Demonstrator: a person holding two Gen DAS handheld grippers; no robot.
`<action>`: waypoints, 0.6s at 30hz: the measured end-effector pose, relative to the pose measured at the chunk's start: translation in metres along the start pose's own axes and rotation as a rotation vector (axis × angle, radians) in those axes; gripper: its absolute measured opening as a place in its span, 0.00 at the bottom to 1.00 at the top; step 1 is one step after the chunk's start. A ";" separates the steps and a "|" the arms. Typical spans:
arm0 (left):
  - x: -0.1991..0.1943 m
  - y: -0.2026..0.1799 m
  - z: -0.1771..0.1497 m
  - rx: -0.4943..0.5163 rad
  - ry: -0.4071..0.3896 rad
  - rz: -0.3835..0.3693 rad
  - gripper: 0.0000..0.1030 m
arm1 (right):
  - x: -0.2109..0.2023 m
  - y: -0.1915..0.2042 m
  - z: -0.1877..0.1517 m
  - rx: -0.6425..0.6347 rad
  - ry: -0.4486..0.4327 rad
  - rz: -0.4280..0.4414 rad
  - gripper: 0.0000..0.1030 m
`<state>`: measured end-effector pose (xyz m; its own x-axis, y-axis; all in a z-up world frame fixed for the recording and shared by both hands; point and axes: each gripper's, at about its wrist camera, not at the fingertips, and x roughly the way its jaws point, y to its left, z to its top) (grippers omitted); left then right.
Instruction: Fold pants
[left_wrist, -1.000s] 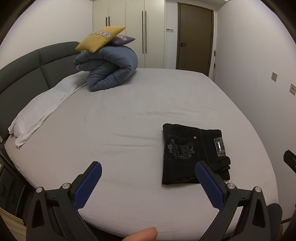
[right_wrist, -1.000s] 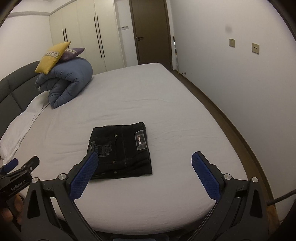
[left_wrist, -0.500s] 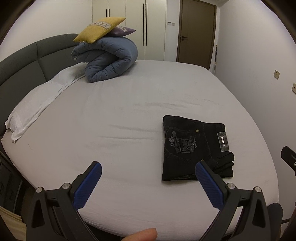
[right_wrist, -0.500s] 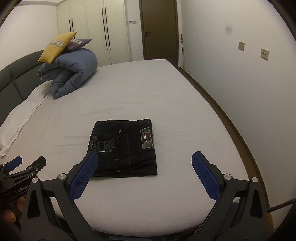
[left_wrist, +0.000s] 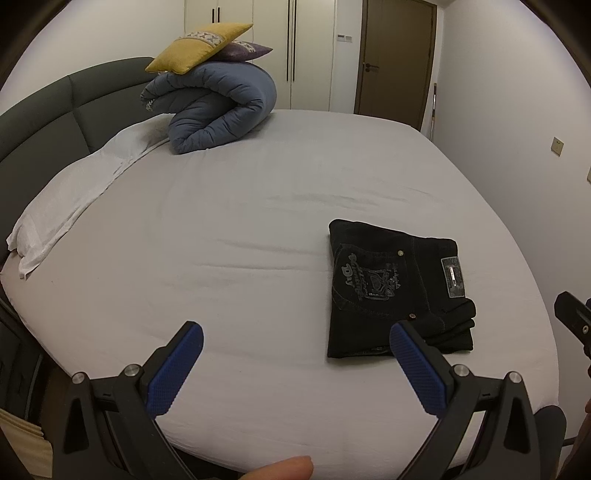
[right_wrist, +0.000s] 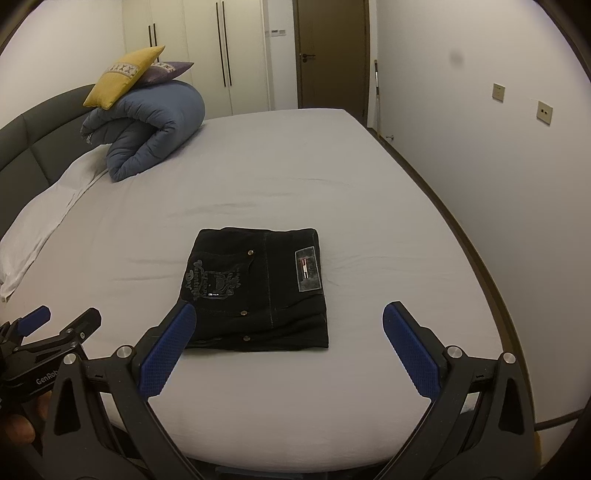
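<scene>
Black pants (left_wrist: 395, 291) (right_wrist: 258, 291) lie folded into a compact rectangle on the grey bed sheet (left_wrist: 229, 236) (right_wrist: 369, 206), back pocket embroidery and a waistband patch facing up. My left gripper (left_wrist: 295, 332) hovers open above the near bed edge, its right fingertip just in front of the pants' near edge. My right gripper (right_wrist: 288, 317) is open too, nothing between its blue pads, its left fingertip overlapping the pants' near left corner in view. The left gripper (right_wrist: 51, 328) also shows at the lower left of the right wrist view.
A rolled blue duvet (left_wrist: 218, 110) (right_wrist: 147, 125) with a yellow cushion (left_wrist: 195, 48) and a purple one on top sits by the dark headboard (left_wrist: 44, 118). A white pillow (left_wrist: 74, 199) lies at the left. Wall (right_wrist: 480, 147), door (right_wrist: 332, 55) and wardrobes stand beyond.
Both grippers have moved forward and tilted down toward the bed, so the folded pants appear closer and more centred. The pants have not moved. Both grippers stay open.
</scene>
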<state>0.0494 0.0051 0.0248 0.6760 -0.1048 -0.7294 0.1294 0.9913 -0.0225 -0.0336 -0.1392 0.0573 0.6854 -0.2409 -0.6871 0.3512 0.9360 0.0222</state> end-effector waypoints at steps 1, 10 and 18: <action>0.000 -0.001 0.000 0.002 0.000 -0.001 1.00 | 0.001 0.001 0.000 -0.001 0.000 0.001 1.00; -0.002 -0.005 0.000 0.009 -0.003 -0.007 1.00 | 0.001 0.006 0.003 -0.002 -0.006 0.003 1.00; -0.003 -0.007 0.000 0.012 -0.006 -0.010 1.00 | -0.001 0.010 0.004 -0.004 -0.010 0.002 1.00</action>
<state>0.0469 -0.0016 0.0270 0.6792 -0.1149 -0.7249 0.1450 0.9892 -0.0210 -0.0284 -0.1304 0.0608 0.6922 -0.2418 -0.6800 0.3474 0.9375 0.0202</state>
